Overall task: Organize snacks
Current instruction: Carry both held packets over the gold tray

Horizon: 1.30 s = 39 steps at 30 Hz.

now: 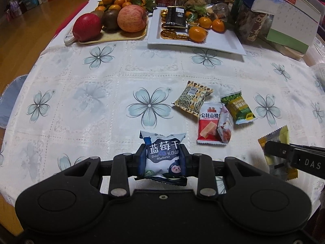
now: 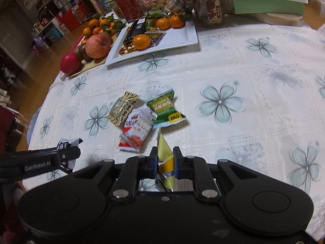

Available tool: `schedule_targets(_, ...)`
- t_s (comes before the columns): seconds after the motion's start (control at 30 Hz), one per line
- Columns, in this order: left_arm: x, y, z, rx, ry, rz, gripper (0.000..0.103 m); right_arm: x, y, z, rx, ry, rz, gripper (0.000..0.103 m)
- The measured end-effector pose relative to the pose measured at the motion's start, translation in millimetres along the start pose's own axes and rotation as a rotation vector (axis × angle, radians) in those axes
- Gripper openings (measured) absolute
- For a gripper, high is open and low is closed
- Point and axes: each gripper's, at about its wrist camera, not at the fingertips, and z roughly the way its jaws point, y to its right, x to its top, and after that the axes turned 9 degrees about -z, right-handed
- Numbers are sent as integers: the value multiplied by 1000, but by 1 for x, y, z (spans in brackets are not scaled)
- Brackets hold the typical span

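glossy plastic snack packets [image 1: 205, 109], lace-textured tablecloth [image 1: 101, 93].

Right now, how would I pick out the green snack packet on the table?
Find the white tablecloth with blue flowers, then the small cluster of loose packets in front of the white tray. The green packet is at the cluster's right end, beside the red packet; it alone is green with a yellow label.
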Motion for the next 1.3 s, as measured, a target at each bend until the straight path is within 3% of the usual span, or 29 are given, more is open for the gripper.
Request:
schedule_targets(0.33, -69, 13, -32, -22, 50, 102, 40, -65, -21, -30, 13, 71, -28, 17)
schedule_targets(0.63, -117, 5, -57, -90, 43, 35, 40, -121, -24, -72, 46, 167, 60, 17)
schedule_targets(0.97, -165, -2, -75, -128, 17, -24, 40, -185, -30, -101, 83, 185, 144, 17)
schedule_targets(1.3, -195, -2, -93, -136, 27, -23, 40, -224, -45, -127, 88, 217, 126, 17)
